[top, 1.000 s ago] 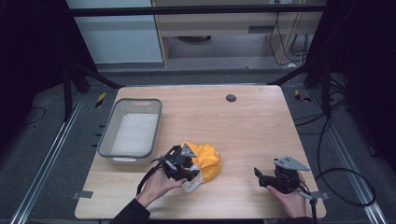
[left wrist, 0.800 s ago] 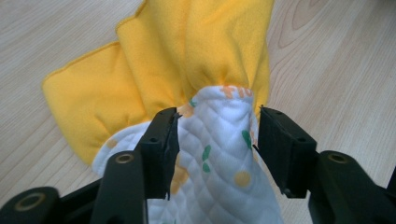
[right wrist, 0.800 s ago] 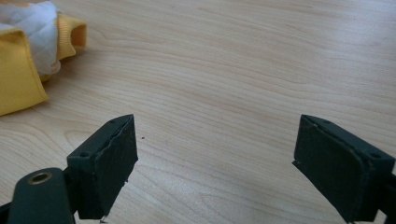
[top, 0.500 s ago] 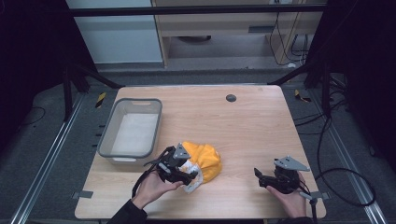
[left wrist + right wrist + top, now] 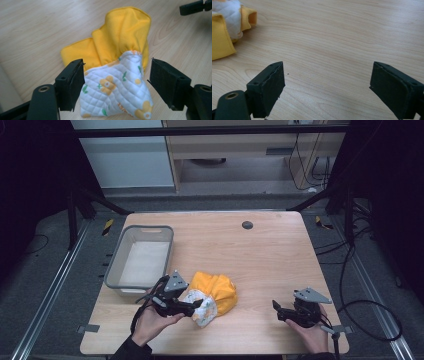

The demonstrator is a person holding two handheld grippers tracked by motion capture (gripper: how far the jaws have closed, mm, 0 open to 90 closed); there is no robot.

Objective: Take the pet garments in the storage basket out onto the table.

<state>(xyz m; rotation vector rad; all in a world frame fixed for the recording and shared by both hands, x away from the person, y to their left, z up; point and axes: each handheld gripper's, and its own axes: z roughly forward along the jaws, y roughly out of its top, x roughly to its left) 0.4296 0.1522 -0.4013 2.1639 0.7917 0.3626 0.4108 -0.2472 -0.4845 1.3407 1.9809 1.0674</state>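
Observation:
A crumpled yellow cloth [image 5: 218, 289] with a white quilted, flower-printed lining lies on the wooden table, front and centre. My left gripper [image 5: 196, 305] is at the cloth's left edge. In the left gripper view its jaws stand open on either side of the white quilted corner [image 5: 117, 87], with gaps on both sides, and the yellow part [image 5: 122, 35] lies beyond. My right gripper [image 5: 276, 309] rests open at the front right, well away from the cloth. Bare wood lies between its fingers [image 5: 327, 87], with the cloth [image 5: 222, 37] at the upper left.
A grey plastic tub [image 5: 116, 270] with nothing in it stands at the table's left, just behind my left hand. A small dark round hole [image 5: 247, 225] marks the far middle of the table [image 5: 280, 265]. The right gripper's jaw tip [image 5: 195, 6] shows far off in the left gripper view.
My left hand and gripper have drawn back a little toward the front left, off the cloth's top to its edge. The cloth and right gripper have stayed put.

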